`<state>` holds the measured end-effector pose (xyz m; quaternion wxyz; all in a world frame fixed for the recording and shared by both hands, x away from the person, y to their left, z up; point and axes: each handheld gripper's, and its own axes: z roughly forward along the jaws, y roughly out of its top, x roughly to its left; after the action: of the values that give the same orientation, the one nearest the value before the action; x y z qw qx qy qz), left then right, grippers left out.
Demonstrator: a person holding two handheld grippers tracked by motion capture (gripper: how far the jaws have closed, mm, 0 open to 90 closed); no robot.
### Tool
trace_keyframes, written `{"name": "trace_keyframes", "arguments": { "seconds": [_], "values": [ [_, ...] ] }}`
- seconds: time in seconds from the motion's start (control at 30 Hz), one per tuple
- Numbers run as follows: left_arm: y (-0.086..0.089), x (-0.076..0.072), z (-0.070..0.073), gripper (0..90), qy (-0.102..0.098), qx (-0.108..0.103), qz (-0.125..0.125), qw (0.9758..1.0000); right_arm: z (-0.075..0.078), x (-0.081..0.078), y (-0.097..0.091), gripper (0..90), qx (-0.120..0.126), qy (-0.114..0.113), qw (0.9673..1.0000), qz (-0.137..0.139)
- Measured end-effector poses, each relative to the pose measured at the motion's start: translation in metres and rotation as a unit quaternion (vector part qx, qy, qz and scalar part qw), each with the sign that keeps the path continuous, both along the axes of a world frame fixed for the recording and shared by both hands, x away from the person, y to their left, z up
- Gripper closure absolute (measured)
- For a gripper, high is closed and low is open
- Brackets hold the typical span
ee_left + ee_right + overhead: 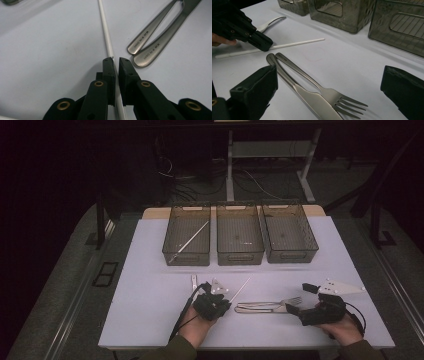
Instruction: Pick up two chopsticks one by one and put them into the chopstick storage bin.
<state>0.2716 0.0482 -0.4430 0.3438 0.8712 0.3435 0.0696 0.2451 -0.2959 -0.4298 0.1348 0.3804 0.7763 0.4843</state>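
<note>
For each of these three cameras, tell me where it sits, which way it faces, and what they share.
High view: above the person's side, facing forward and down on the table and three bins; both forearms enter from below.
Left gripper view: rides the left gripper, looking along its jaws, closed on a white stick.
Right gripper view: rides the right gripper, jaws wide apart, facing the fork, the knife and the bins; the left gripper shows at upper left.
Shared: stick, fork and knife show in all three.
</note>
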Motion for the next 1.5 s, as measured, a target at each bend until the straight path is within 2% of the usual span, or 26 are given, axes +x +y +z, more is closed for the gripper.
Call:
{"name": "trace_keyframes", "arguments": {
  "seconds": [0.13,0.33,0.37,0.5,0.67,0.9,1.0,1.17,1.37,1.5],
  "values": [
    [0.002,0.001,0.0,84.3,0.008,-0.01,0.002,0.9999,0.0,0.0,0.0,1.2,0.0,0.0,1.0,0.0],
    [0.004,0.0,0.003,84.7,0.006,-0.016,0.007,0.9998,0.0,0.0,0.0,1.2,0.001,-0.001,1.0,0.0],
    [0.004,0.001,0.002,84.6,0.009,-0.011,0.004,0.9999,0.0,0.0,0.0,1.2,0.001,-0.001,1.0,0.001],
    [0.003,-0.001,0.004,84.7,0.0,-0.013,0.002,0.9999,0.0,0.0,0.0,1.2,0.001,-0.002,1.0,0.001],
    [0.003,-0.002,0.009,84.7,-0.012,-0.021,-0.013,0.9996,0.0,0.0,0.0,1.2,0.001,-0.002,1.0,0.001],
    [0.007,-0.001,0.019,84.8,-0.018,-0.043,-0.023,0.9986,0.001,0.0,0.0,1.2,0.002,-0.001,1.0,0.0],
    [0.011,0.002,0.024,84.8,-0.022,-0.06,-0.023,0.9977,0.0,0.0,0.0,1.2,0.001,-0.002,1.0,0.001],
    [0.018,0.005,0.032,84.7,-0.03,-0.093,-0.029,0.9948,0.0,0.0,0.0,1.2,0.001,-0.002,1.0,0.001],
    [0.027,0.007,0.044,84.7,-0.043,-0.115,-0.022,0.9922,0.0,0.0,0.0,1.2,0.001,-0.002,1.0,0.001],
    [0.034,0.01,0.053,84.7,-0.053,-0.135,-0.015,0.9893,0.0,0.0,0.0,1.2,0.001,-0.001,1.0,0.001]
  ]
}}
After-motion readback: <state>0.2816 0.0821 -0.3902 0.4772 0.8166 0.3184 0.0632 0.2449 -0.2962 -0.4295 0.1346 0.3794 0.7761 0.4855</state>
